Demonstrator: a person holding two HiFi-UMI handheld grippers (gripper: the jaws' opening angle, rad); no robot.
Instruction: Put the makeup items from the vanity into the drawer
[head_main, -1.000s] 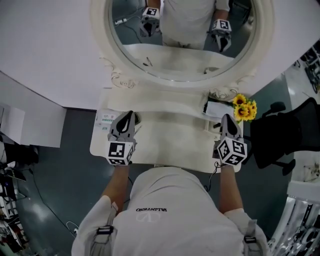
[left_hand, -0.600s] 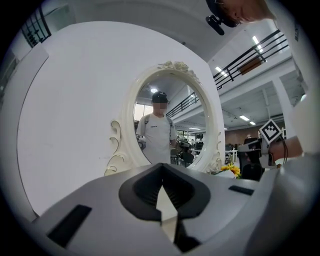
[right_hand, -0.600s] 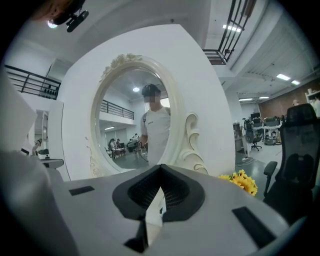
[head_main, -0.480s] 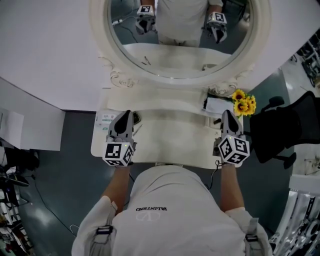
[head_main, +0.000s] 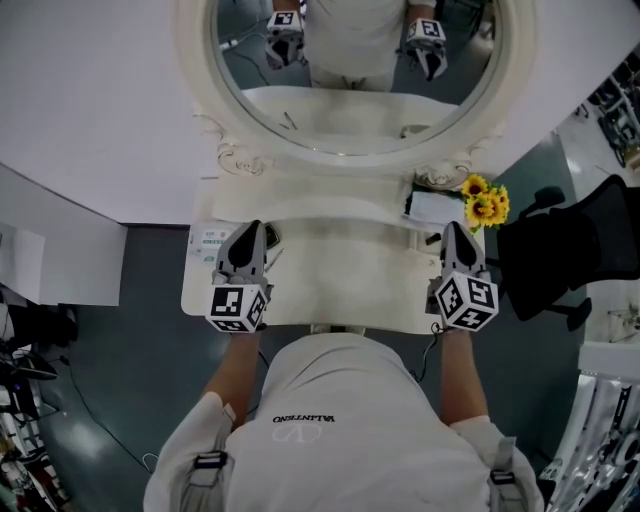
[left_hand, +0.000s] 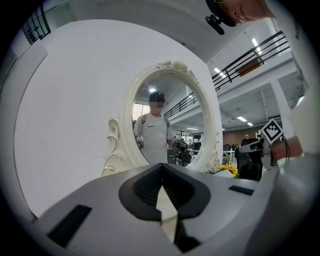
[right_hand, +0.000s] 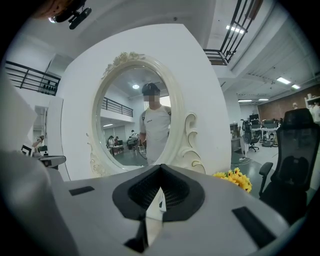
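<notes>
Person's got on a white short-sleeved T-shirt (head_main: 335, 420) with small dark lettering and a little logo on the chest, plus grey straps (head_main: 207, 462) with dark buckles over both shoulders. The left gripper view also catches a dark cap (left_hand: 157, 96). The left gripper (head_main: 255, 230) and right gripper (head_main: 452, 232) are matching pale grey shells with black ribbed pads (right_hand: 172, 192), and each has a white cube (head_main: 238, 306) covered in black square markers. A thin dark cable (head_main: 432, 345) trails off the right one.

Mirror (head_main: 360, 110) behind vanity top (head_main: 340, 275). Sunflowers (head_main: 486, 207) at top's right rear corner; chair (head_main: 560, 262) further right, off vanity. I make out flat pack (head_main: 208, 243), possibly box, on left edge.
</notes>
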